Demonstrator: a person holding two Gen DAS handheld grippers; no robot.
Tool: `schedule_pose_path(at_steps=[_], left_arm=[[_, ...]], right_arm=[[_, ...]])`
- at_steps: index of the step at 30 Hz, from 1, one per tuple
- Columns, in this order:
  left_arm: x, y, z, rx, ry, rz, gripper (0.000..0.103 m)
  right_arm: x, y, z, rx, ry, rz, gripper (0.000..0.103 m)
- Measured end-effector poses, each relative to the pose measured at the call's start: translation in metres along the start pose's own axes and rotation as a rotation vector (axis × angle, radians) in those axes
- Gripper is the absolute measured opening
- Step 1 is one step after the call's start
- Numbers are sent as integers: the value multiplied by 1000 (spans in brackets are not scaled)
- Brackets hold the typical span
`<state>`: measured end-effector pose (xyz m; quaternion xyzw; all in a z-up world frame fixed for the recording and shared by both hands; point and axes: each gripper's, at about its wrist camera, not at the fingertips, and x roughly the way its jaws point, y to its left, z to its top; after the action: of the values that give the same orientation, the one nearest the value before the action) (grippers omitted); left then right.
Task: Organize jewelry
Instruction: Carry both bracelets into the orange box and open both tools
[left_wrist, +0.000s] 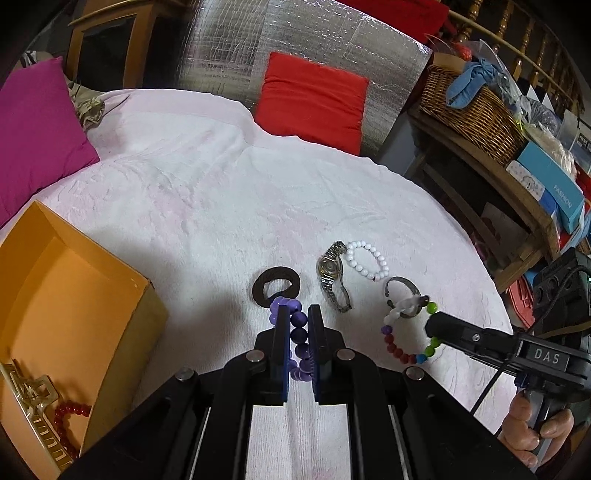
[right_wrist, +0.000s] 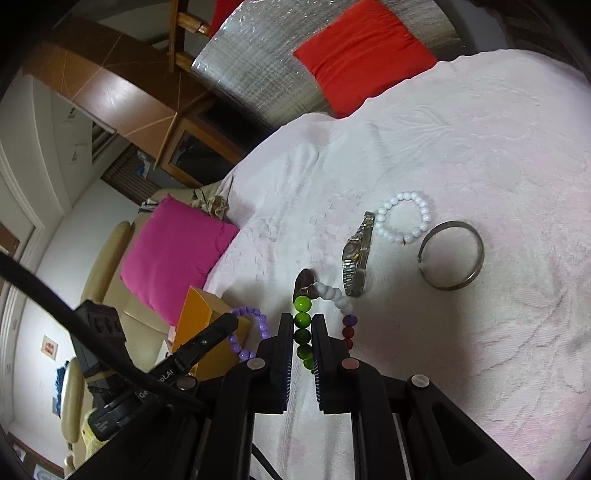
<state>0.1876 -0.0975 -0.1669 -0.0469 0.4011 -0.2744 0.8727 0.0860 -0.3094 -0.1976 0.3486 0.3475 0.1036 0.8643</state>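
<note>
Seen from the left wrist camera, going left to right: an open orange cardboard box (left_wrist: 74, 280) sits at the left edge of a surface draped in a pale pink-white embossed cloth (left_wrist: 221, 192); whether a bed or a desk lies beneath is hard to tell. Inside the box lie a gold-coloured hair claw clip (left_wrist: 31, 413) and a red beaded bracelet (left_wrist: 68, 413). Near the middle, a dark brown fabric hair scrunchie (left_wrist: 276, 286) rests on the cloth. Just in front of it, the left tongs (left_wrist: 299, 314) are clamped narrowly on a purple beaded bracelet (left_wrist: 299, 339), whose beads run between the two pads. To the right lie a silver metal wristwatch (left_wrist: 332, 275), a white beaded bracelet (left_wrist: 366, 259) and a dull grey metal cuff bangle (left_wrist: 402, 291), close together. Farther right, the right tongs (left_wrist: 432, 325), held in a person's hand (left_wrist: 535, 432), are pinched closed on a multicoloured beaded bracelet (left_wrist: 406, 332). The right wrist camera shows its green beads gripped between the pads (right_wrist: 284, 343), the bracelet hanging above the cloth. A magenta cushion (left_wrist: 37, 136) and a red cushion (left_wrist: 314, 99) lie beyond.
</note>
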Motion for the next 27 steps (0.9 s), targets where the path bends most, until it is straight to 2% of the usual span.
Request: schedule_pose_path(at_steps=[10,17,27], left_arm=[[7,-19,-9,74,16,39,9],[12,-33,-11,139,2,133,9],[10,-38,-11,162,-19,205,9]], right_arm=[[14,-4,-5,4,32,-38,11],[7,-4,-3,-12,17,-39,11],[-5,-4,-1,-13,-4,-35,11]])
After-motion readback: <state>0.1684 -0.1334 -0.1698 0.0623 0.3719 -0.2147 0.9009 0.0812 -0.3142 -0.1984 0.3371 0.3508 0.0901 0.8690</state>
